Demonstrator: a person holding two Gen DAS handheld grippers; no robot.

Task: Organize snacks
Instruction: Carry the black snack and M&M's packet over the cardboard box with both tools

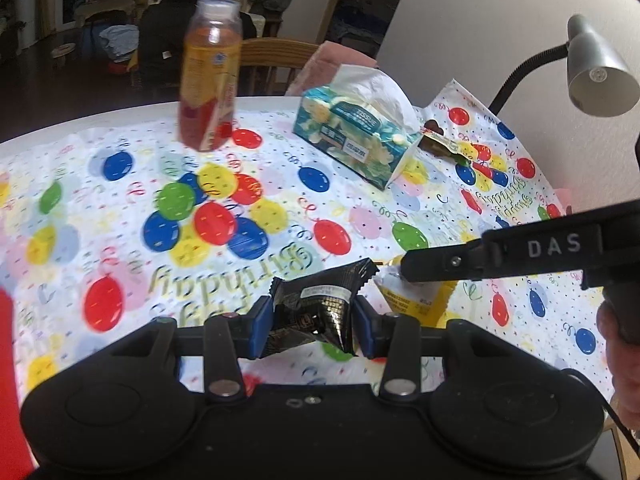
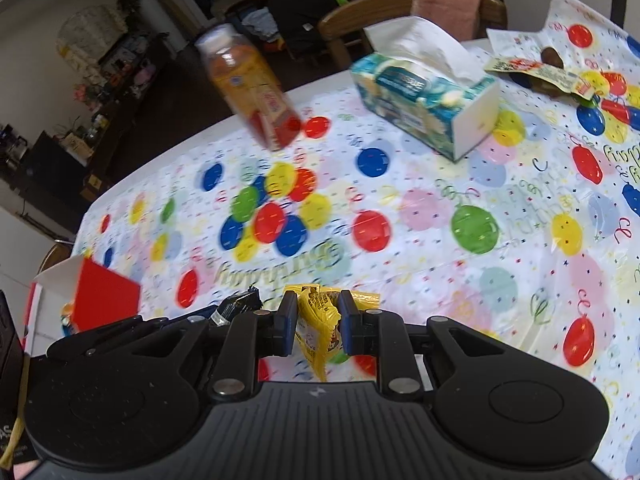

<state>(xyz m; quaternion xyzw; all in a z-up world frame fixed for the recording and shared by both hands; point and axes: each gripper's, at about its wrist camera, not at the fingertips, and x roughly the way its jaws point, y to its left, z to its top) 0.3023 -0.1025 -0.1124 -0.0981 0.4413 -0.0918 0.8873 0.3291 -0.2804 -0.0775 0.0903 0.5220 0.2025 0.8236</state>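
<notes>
I have a snack in each gripper. My left gripper (image 1: 313, 326) is closed on a black pack (image 1: 320, 312), low in the centre of the left wrist view, lifted just above the cloth (image 1: 360, 208). My right gripper (image 2: 318, 326) is pinched on a yellow pack (image 2: 316, 332), low centre in the right wrist view; the same pack shows in the left view just right of the black one, under the right gripper's finger.

I judge the task to be mid-way: both packs are picked up but neither is put away. A red box (image 2: 106, 300) sits at the lower left of the right view, and I think it is the likely place for them; something coloured shows beside it, but I cannot tell what. One more snack wrapper (image 2: 536, 70) lies at the upper right, beyond the tissue box (image 2: 424, 96), so at least that one seems left to collect. A bottle (image 1: 210, 80) stands at the upper centre-left.

Writing: the cloth reads "Birthday", upside down to me. The other gripper's arm reads "DAS". The print on both packs, the bottle label and the tissue box is too blurred to read.
</notes>
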